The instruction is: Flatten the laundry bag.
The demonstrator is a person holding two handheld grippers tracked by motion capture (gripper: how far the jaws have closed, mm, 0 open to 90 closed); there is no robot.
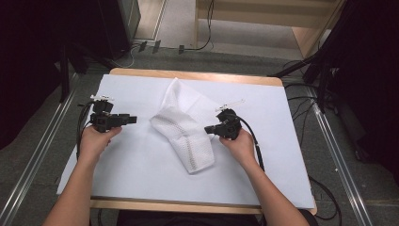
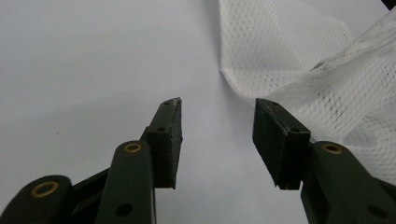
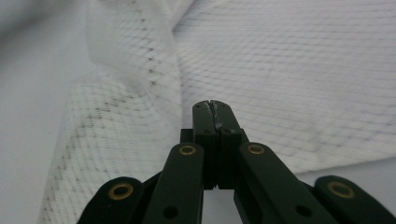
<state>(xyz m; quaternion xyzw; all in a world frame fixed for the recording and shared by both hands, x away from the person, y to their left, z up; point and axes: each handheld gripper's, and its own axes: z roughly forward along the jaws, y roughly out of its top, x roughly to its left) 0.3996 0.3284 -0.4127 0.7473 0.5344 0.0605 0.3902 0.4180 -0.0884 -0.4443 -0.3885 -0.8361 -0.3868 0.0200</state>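
Where the worktop (image 1: 141,160) carries it mid-sheet: mesh bag (image 1: 186,129), crumpled. Left claw (image 2: 217,135): wide, empty, just beside the bag's edge, seemingly poised to pinch. Right claw (image 3: 215,114): closed, nothing gripped, over mesh.

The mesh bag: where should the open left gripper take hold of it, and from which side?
Probably the mesh bag's left corner, which lies loose and slightly lifted off the white sheet. The left gripper already faces it with fingers apart, so come in low from the left along the table. The thin edge there should slip between the fingers; the middle lies flat and offers no fold.
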